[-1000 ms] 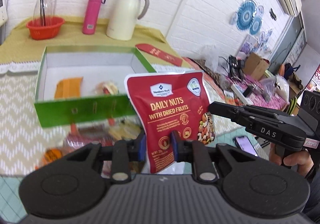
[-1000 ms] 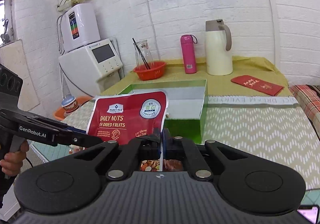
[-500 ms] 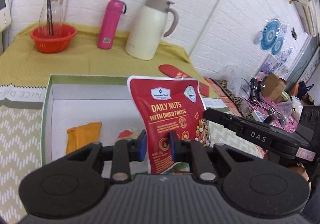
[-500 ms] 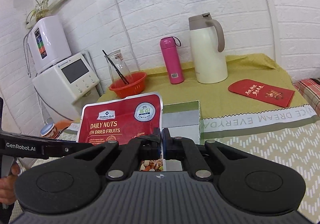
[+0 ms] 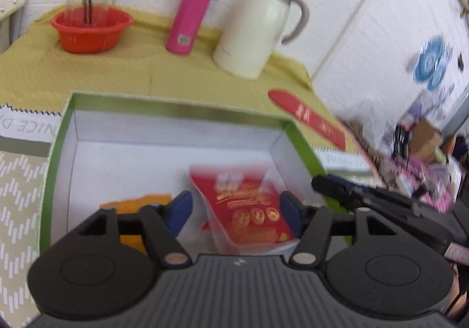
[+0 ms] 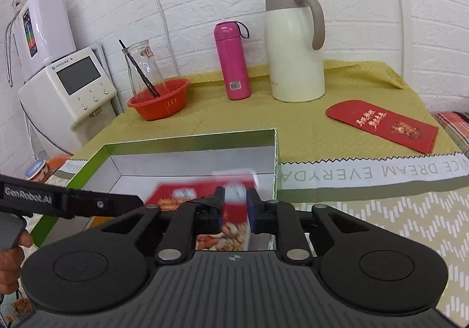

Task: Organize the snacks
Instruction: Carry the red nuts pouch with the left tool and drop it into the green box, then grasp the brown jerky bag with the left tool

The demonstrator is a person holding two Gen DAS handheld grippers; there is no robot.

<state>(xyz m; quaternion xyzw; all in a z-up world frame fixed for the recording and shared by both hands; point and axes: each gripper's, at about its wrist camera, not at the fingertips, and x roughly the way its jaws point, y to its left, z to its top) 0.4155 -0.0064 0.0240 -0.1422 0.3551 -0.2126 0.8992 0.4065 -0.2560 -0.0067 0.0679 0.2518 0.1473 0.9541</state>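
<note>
A red pouch of daily nuts (image 5: 249,211) drops, blurred, into the green box with a white inside (image 5: 173,102). My left gripper (image 5: 236,213) hangs over the box, its jaws opening, and its blue pads (image 5: 181,209) stand clear of the pouch on both sides. My right gripper (image 6: 236,206) is beside it over the box's near right corner, jaws opening too, with the pouch (image 6: 181,196) loose between them. An orange packet (image 5: 137,200) lies in the box (image 6: 190,139). Each view shows the other gripper from the side: the right one (image 5: 318,181) and the left one (image 6: 137,201).
On the yellow cloth behind the box stand a red basket with a glass bottle (image 6: 159,98), a pink flask (image 6: 231,60) and a cream jug (image 6: 294,47). A red envelope (image 6: 384,124) lies at the right. A white appliance (image 6: 67,85) stands at the left.
Both grippers moved forward over the box and sank a little. Their jaws opened and let go of the nuts pouch, which now falls into the box.
</note>
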